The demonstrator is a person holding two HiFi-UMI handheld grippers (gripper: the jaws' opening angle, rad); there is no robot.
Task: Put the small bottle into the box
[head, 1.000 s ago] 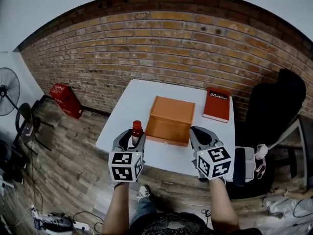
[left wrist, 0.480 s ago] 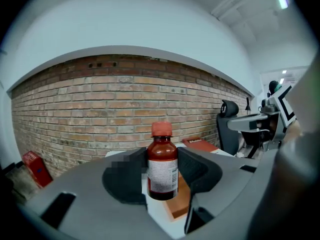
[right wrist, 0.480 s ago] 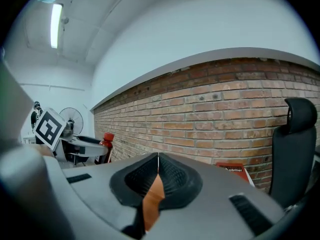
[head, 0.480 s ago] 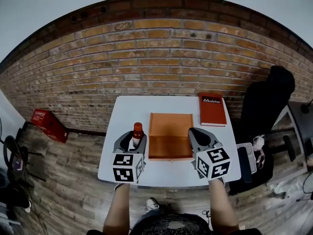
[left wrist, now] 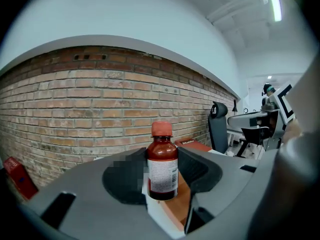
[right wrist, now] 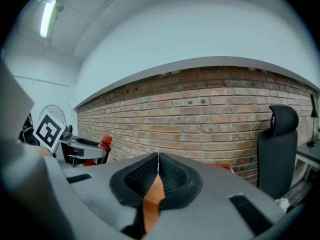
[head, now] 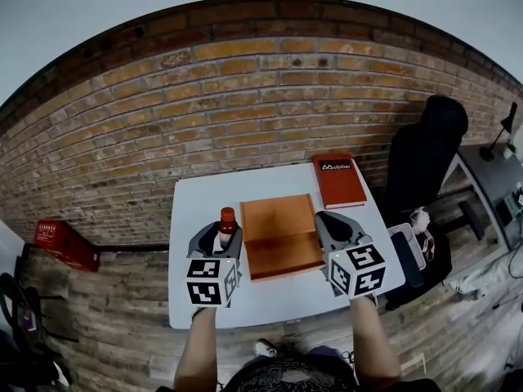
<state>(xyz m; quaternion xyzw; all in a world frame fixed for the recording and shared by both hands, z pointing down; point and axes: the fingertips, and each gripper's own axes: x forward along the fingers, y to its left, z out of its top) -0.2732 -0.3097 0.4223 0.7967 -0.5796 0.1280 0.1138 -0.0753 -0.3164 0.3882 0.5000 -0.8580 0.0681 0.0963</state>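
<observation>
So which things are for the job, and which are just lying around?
For the job: small bottle, held in the left gripper; orange box.
Just lying about: red book, black chair, red crate on the floor.

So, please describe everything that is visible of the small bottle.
The small bottle is dark brown, glass or plastic by its look, with an orange-red cap and a white printed label. It stands upright, clamped between the left gripper's jaws, beside the open orange box, not yet in it.
</observation>
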